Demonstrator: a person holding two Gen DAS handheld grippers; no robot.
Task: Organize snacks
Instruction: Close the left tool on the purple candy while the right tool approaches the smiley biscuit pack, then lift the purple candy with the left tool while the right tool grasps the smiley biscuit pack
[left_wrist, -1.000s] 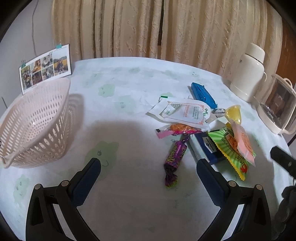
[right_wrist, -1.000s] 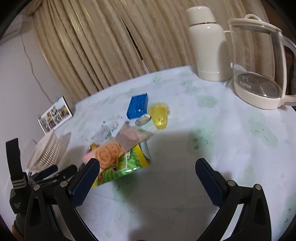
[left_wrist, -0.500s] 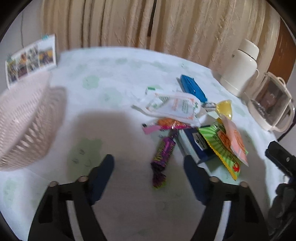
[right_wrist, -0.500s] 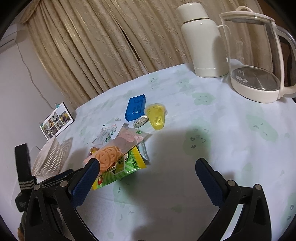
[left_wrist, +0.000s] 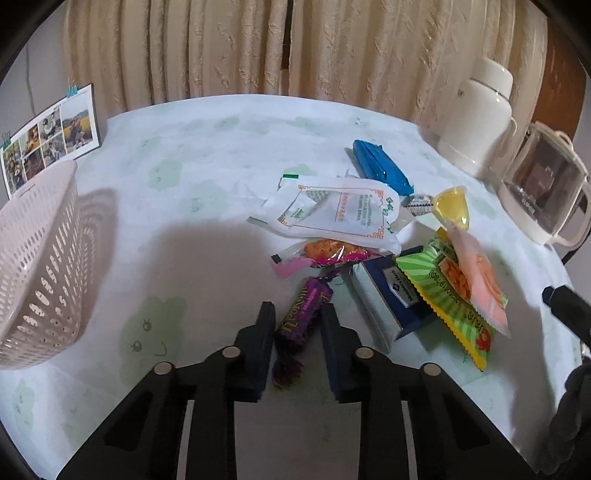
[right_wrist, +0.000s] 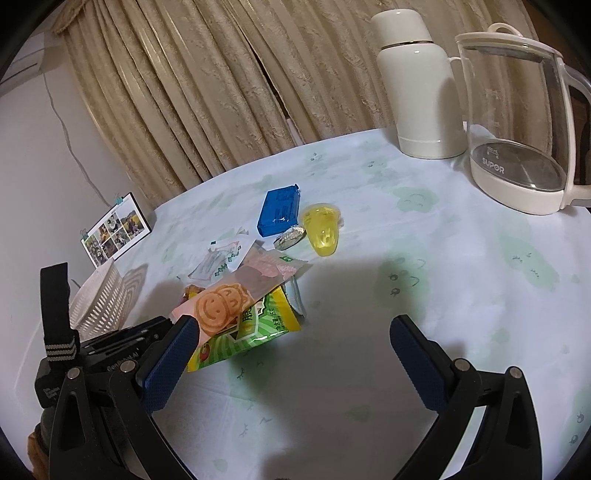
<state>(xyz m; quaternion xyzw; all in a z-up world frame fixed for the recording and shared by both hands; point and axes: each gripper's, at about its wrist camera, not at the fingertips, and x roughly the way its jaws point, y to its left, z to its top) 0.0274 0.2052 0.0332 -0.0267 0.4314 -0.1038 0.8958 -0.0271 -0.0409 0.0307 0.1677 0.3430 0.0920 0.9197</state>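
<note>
Crinkly purple candy wrapper (left_wrist: 300, 325) between left claw (left_wrist: 297, 314) pads

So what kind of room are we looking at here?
Probably a home dining area: a round table with a printed tablecloth, a glass electric kettle beside a white thermos, and drawn beige curtains behind.

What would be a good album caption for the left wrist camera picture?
Left gripper closing around a purple candy bar beside a snack pile, white basket waiting at left.

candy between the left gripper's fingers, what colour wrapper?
Purple wrapper with yellowish lettering, twisted ends: the candy. Clearest in the left wrist view.
</note>
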